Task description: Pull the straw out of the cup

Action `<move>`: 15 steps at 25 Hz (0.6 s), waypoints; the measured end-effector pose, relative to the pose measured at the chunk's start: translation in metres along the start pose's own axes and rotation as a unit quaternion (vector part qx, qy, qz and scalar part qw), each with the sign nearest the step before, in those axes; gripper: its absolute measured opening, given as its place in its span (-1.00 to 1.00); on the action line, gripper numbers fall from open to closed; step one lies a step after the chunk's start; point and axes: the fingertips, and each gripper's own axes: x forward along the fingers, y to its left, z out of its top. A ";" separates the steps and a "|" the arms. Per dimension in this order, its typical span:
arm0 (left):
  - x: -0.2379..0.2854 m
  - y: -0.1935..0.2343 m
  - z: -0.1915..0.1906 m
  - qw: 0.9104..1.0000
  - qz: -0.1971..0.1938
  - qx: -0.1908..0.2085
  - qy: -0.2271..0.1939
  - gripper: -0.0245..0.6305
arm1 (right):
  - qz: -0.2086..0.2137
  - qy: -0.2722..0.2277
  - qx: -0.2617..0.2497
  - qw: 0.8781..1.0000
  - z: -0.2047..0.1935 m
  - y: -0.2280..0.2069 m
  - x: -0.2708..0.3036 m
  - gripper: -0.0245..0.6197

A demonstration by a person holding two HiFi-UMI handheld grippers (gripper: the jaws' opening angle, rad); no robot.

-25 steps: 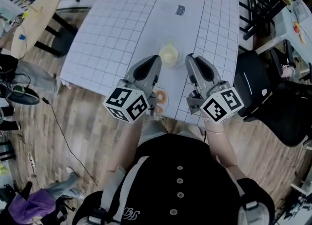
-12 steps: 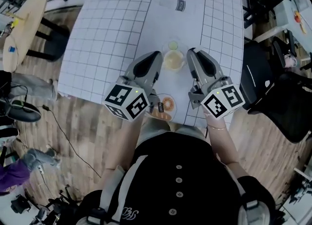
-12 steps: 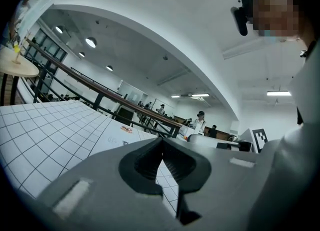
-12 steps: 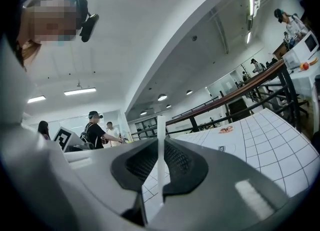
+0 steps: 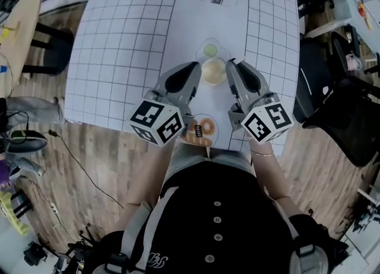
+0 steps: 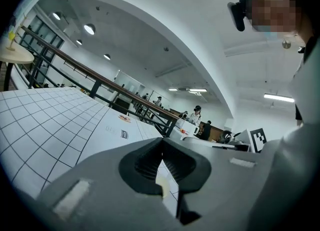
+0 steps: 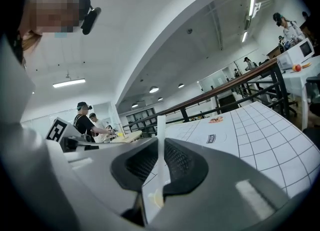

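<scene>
Right gripper (image 7: 161, 137): jaws nearly together, clamped on the straw (image 7: 160, 150). The gap between the pads is no wider than the straw itself.

Straw: white, thin, upright between the ribbed pads. Its top rises just above the jaw tips. Its lower end runs down to a pale yellow patch low in the gap. Cannot tell from the right gripper view whether that end sits inside the cup. The straw cannot be made out in the head view.

Left gripper (image 6: 161, 141): jaws together, tips meeting, nothing clamped. A small cream patch shows through the opening below the pads.

Head view: both grippers point away from the person, roughly level over the near edge of the worktop (image 5: 136, 41), which is covered by a white sheet with a dark grid. The cup (image 5: 214, 72) stands on the sheet between the two jaw sets, with the left tips just beside it on one side and the right tips just beside it on the other. The cup is open-topped, round, with pale cream contents.

A round clear piece with a greenish centre (image 5: 210, 49) lies on the sheet just beyond the cup, touching or nearly so. A packet with an orange ring (image 5: 205, 128) lies at the near worktop edge between the two marker cubes.
</scene>
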 end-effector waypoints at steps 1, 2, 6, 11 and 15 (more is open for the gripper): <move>0.002 0.003 -0.005 1.000 -0.001 -0.004 0.002 -0.94 | -0.002 0.004 0.000 1.000 -0.006 -0.003 0.001 -0.82; 0.004 0.006 -0.010 1.000 -0.001 -0.007 0.004 -0.94 | -0.003 0.007 0.000 1.000 -0.011 -0.005 0.004 -0.82; 0.007 0.014 -0.022 1.000 0.001 -0.016 0.012 -0.94 | -0.007 0.019 0.002 1.000 -0.027 -0.009 0.010 -0.82; 0.007 0.019 -0.037 0.999 0.007 -0.024 0.029 -0.94 | -0.012 0.038 0.006 0.999 -0.044 -0.013 0.014 -0.82; 0.006 0.022 -0.050 0.999 0.008 -0.031 0.041 -0.94 | -0.015 0.057 0.004 0.998 -0.059 -0.019 0.015 -0.82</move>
